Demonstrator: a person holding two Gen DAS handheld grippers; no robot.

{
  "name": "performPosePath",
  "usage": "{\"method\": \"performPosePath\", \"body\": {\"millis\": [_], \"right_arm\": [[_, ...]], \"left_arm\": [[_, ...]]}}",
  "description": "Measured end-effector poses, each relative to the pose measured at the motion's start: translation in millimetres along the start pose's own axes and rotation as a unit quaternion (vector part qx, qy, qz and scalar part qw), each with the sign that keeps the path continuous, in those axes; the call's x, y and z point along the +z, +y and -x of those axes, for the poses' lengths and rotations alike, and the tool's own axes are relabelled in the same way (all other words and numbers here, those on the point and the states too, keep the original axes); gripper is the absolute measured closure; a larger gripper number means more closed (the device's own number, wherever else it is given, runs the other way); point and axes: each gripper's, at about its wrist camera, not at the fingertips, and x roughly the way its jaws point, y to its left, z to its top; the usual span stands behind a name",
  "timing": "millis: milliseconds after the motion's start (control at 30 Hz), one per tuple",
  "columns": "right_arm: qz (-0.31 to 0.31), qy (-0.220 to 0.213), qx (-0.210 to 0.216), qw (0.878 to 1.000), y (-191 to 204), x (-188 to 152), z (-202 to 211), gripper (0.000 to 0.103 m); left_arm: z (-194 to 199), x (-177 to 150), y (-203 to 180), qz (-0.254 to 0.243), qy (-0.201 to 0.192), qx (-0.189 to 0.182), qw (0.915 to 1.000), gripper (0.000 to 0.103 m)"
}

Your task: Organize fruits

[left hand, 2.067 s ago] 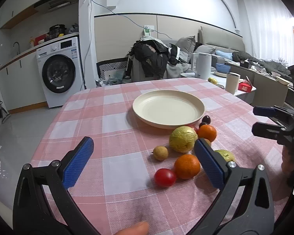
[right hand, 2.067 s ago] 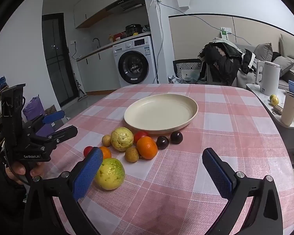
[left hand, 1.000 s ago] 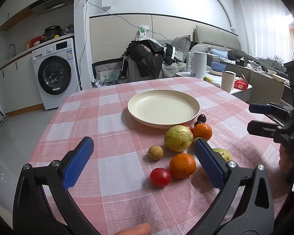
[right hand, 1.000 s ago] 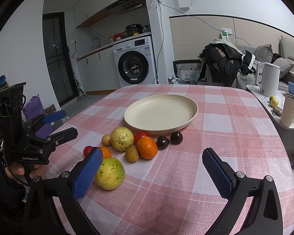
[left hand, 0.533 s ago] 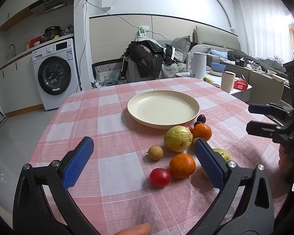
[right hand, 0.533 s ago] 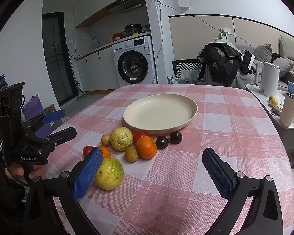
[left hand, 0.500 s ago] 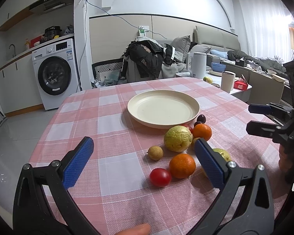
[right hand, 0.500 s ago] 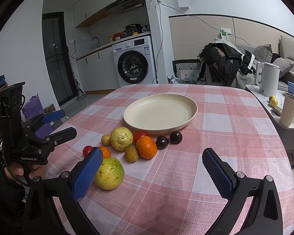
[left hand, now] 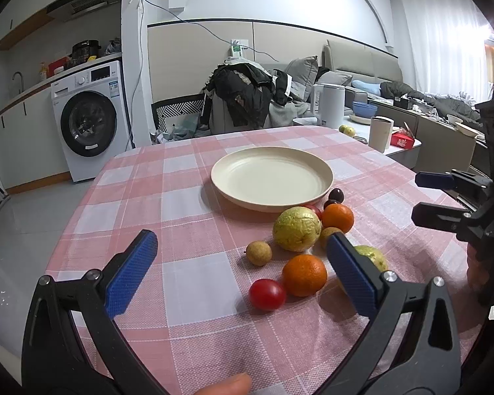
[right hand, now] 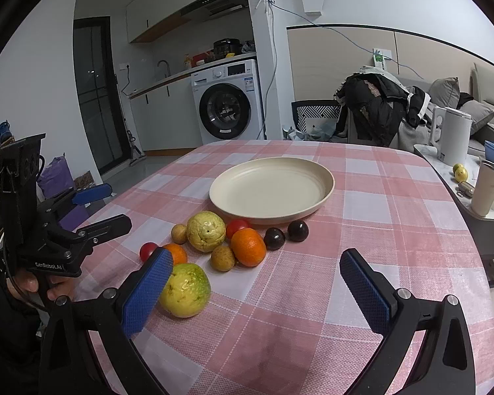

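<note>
**A:** Where is the fruit?

**B:** It sits clustered on the pink checked worktop (right hand: 378, 204), just in front of an empty cream plate (right hand: 326, 181). The group includes a yellow guava (right hand: 206, 228), an orange (right hand: 248, 247), two dark plums (right hand: 286, 233), a red tomato (left hand: 267, 294) and a yellow-green guava (right hand: 185, 289).

**A:** And the tongs?

**B:** The left tongs (left hand: 240, 268) are spread wide and hold nothing; the tomato and another orange (left hand: 304, 275) lie between their blue pads. The right tongs (right hand: 255, 288) are also wide open and empty, with the yellow-green guava just beside their left pad.
</note>
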Motion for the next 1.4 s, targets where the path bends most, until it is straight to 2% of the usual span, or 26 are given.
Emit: {"method": "performPosePath", "body": {"millis": [267, 500, 667, 833, 1033, 1100, 1167, 1233, 1300, 1400], "right_arm": [[0.013, 0.016, -0.001, 1.0, 5.9, 0.6, -4.8, 0.0], [0.024, 0.062, 0.002, 0.998, 12.5, -1.2, -19.7, 0.0], [0.01, 0.091, 0.033, 0.995, 15.4, 1.1, -29.9, 0.0], [0.029, 0.118, 0.054, 0.991, 30.6, 1.6, -40.5, 0.0], [0.019, 0.147, 0.082, 0.986, 39.4, -4.7, -54.2, 0.001], [0.02, 0.164, 0.088, 0.982, 42.9, -7.3, -59.7, 0.005], [0.018, 0.177, 0.09, 0.98, 45.2, -9.9, -63.5, 0.016], [0.012, 0.188, 0.09, 0.978, 48.0, -12.2, -68.9, 0.022], [0.013, 0.187, 0.086, 0.978, 48.4, -13.5, -70.6, 0.026], [0.002, 0.19, 0.09, 0.978, 48.0, -9.6, -74.4, 0.039]], "left_arm": [[0.4, -1.4, -0.2, -0.003, 0.001, -0.003, 1.0, 0.001], [-0.7, -1.1, 2.2, 0.0, 0.006, 0.007, 1.0, 0.001], [-10.6, -4.3, 1.9, -0.014, 0.048, 0.002, 0.9987, 0.001], [-23.7, -9.3, -1.3, -0.033, 0.093, -0.004, 0.9952, 0.009], [-36.6, -15.2, 6.7, -0.012, 0.129, -0.029, 0.9912, 0.011], [-39.3, -16.7, 9.0, -0.004, 0.137, -0.037, 0.9899, 0.012], [-42.8, -18.4, 10.1, -0.001, 0.148, -0.044, 0.988, 0.012], [-46.9, -19.8, 9.6, -0.004, 0.158, -0.043, 0.9865, 0.013], [-51.1, -20.4, 8.7, -0.007, 0.165, -0.041, 0.9855, 0.014], [-57.8, -21.4, 7.9, -0.008, 0.18, -0.045, 0.9826, 0.017]]}}
